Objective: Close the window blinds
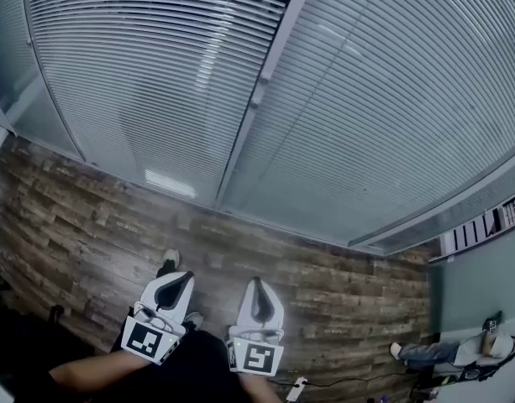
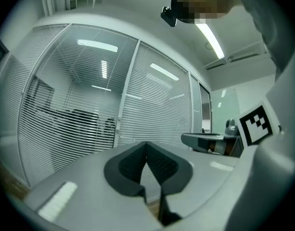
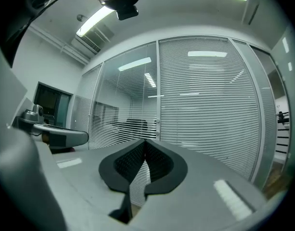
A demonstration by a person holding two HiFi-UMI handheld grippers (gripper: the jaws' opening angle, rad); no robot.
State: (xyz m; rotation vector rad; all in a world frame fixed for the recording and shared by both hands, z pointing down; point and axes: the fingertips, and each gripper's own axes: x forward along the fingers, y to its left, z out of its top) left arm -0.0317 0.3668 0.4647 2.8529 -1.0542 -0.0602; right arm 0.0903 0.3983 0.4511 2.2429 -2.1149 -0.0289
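Left gripper [image 1: 181, 277] and right gripper [image 1: 259, 284] sit side by side at the bottom centre of the head view, above the wooden floor [image 1: 89, 225]. Each has its jaws pressed together with nothing between them. The window blinds [image 1: 156, 82] fill the upper frame, well apart from both grippers. In both gripper views, dark shapes show through the slats of the left panel.

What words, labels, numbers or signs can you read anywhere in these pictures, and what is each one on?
None: no readable words or numbers in any view.
The left marker cube and the right marker cube show only black-and-white square patterns, no letters.
The window blinds bear no print.
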